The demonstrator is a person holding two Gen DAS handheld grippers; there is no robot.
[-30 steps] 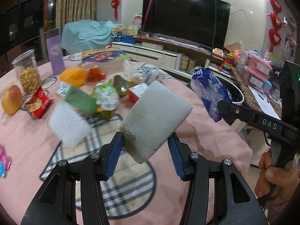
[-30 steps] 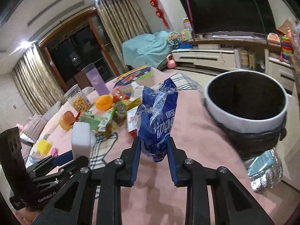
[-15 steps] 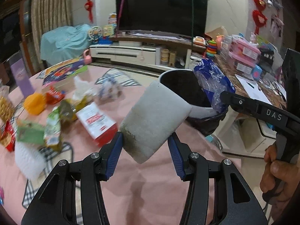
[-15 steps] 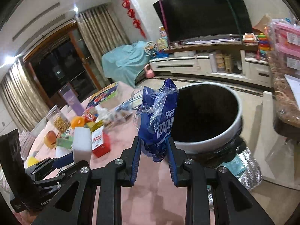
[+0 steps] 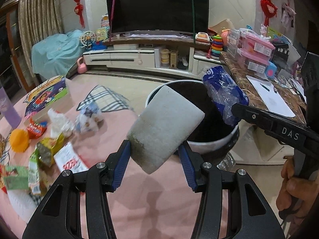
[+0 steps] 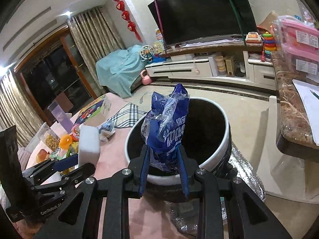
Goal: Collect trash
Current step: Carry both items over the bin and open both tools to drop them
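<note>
Pink cloth covers your table (image 5: pixel 123 117), with a dark TV (image 5: pixel 157 6) on the far wall. Your left gripper (image 5: pixel 154 159) has its jaws about half open, clamped on a grey sponge (image 5: pixel 165 127); its long axis tilts toward 1 o'clock, the far end overlapping the bin (image 5: pixel 211 141) rim. Your right gripper (image 6: pixel 163 169) has its jaws nearly closed on a blue wrapper (image 6: pixel 167 127), standing upright toward 12 o'clock in front of the bin's mouth. The wrapper hides part of the bin's inside, which is too dark to read. Litter (image 5: pixel 47 145) at 9 o'clock is blurred.
</note>
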